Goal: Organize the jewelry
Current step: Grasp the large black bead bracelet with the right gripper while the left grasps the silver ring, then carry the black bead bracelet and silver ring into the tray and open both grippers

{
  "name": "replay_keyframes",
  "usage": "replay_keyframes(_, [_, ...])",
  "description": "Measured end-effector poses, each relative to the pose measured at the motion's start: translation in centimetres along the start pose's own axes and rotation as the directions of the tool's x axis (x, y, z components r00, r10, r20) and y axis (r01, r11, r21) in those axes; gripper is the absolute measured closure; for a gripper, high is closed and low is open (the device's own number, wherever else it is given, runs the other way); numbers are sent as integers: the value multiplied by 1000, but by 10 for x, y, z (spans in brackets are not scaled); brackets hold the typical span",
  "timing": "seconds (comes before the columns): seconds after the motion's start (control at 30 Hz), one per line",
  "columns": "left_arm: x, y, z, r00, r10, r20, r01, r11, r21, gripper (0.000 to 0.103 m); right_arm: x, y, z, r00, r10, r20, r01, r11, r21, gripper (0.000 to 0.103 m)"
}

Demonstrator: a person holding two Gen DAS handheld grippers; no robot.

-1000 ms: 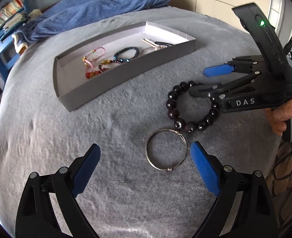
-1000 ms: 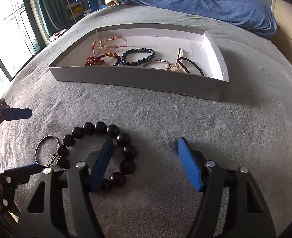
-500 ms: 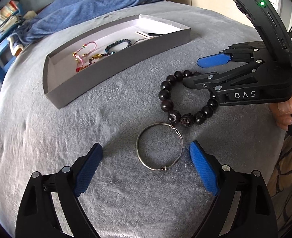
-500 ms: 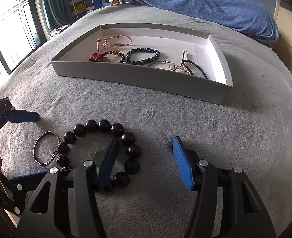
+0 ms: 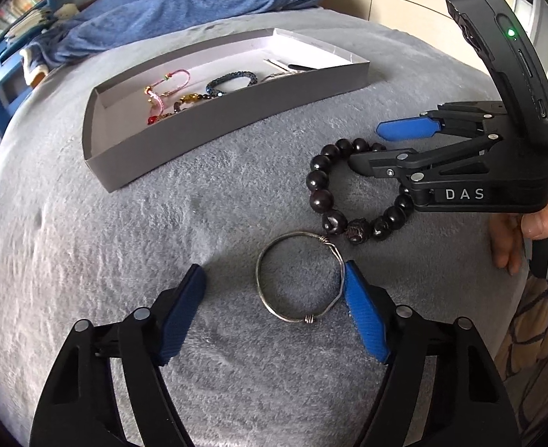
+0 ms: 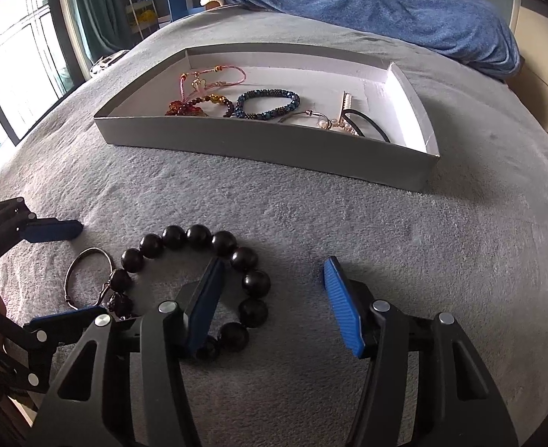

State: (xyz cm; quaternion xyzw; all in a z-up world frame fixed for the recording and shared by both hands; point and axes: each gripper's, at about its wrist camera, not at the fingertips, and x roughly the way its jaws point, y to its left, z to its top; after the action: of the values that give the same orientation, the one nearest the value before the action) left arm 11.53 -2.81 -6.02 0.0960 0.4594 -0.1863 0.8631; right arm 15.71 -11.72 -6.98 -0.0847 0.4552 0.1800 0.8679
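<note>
A: Biggest first?
B: Bed, grey fleece cover, blue blanket bunched at the far end. Grey tray sits on the bed, white inside, holding several bracelets and a black hair tie.

A: Hand-held grippers?
B: Left hand-held gripper: released, jaws have just been closing in around the wire bangle. Its right pad sits against the bangle's rim; its left pad is clear of it. Right hand-held gripper: also released. Left finger is inside the loop of the bead bracelet, right finger outside, beads between them, pads not pressing.

A: Where's the jewelry lying?
B: Both pieces are flat on the bed, near side of the tray, well apart from it. Bangle touches the bead bracelet at its wire twist.

A: Anything else?
B: Person's hand on the right gripper's handle.
</note>
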Motion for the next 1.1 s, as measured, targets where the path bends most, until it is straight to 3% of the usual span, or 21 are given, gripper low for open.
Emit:
replay_keyframes(0.17, [-3,5,-1,1000,6,11,-6,1000,-18,41,0,0,1,1000,4,-12,-4,1000,3,46])
replay_keyframes(0.27, [-4,8,0,1000,1,14,0,1000,-26,55,1,1,3,1000,-4,-22,4,1000,-9,48])
replay_keyframes(0.33, [-5,10,0,1000,-2,17,3,1000,-31,55,1,2,3,1000,-3,-24,3,1000,-12,51])
replay_keyframes(0.43, [-6,10,1,1000,4,23,-4,1000,-23,55,0,4,4,1000,15,-21,-16,1000,-20,67])
replay_keyframes(0.5, [-7,10,3,1000,4,28,-4,1000,-25,56,-2,5,5,999,30,-19,-30,999,-26,86])
replay_keyframes(1.1, [-38,37,39,988,30,152,-14,994,-110,56,-37,-17,27,989,113,94,-121,990,77,89])
